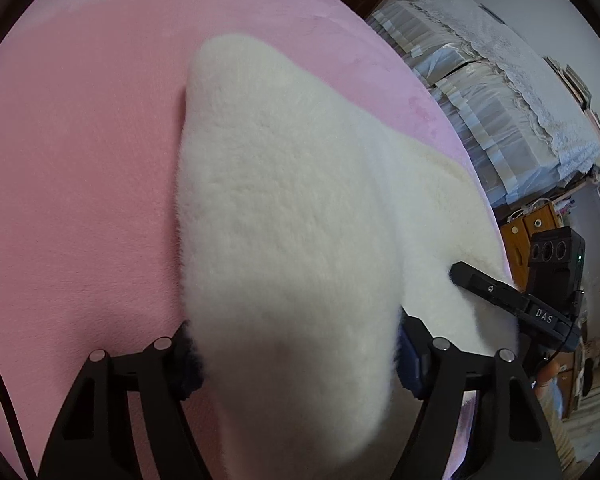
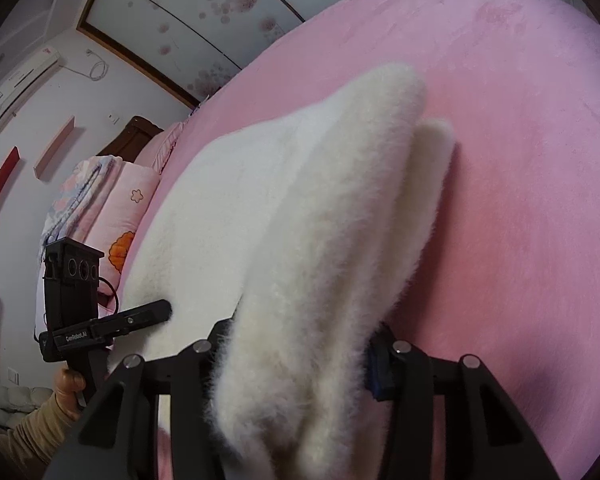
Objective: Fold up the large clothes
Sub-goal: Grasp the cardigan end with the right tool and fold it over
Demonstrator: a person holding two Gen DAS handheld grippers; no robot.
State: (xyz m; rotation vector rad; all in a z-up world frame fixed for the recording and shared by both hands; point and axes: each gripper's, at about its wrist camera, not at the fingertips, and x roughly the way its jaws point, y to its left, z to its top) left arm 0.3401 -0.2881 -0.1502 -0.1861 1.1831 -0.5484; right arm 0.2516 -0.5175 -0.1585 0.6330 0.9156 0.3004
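Pink plush covers the bed [image 1: 80, 160], the biggest surface in both views, and on it lies the white fleece garment [image 1: 284, 208], a thick fluffy piece whose flat part spreads over the bed towards its edge. A raised fold of that fleece runs straight back into each camera. In the left wrist view the fold fills the gap of the left hand-held gripper [image 1: 296, 360]: its two black fingers stand on either side of the bunched fabric with the blue pads pressed into the pile, so it is clenched on the garment. In the right wrist view the right hand-held gripper [image 2: 296, 364] likewise has a narrower ridge of fleece pinched between its fingers, the blue pad on the right side pushed against the fabric. A second, lower lobe of fleece lies on the bed just beyond this ridge.

Both tools point down at a slant onto the bed, side by side at the near edge of the garment, each visible in the other's view with a finger tip sunk in the fleece. A hand [image 2: 70, 390] in a tan sleeve grips the handle of the left tool.

White lettering on the right tool's body reads "DAS"; the left tool's bar reads "GenRobot.AI".
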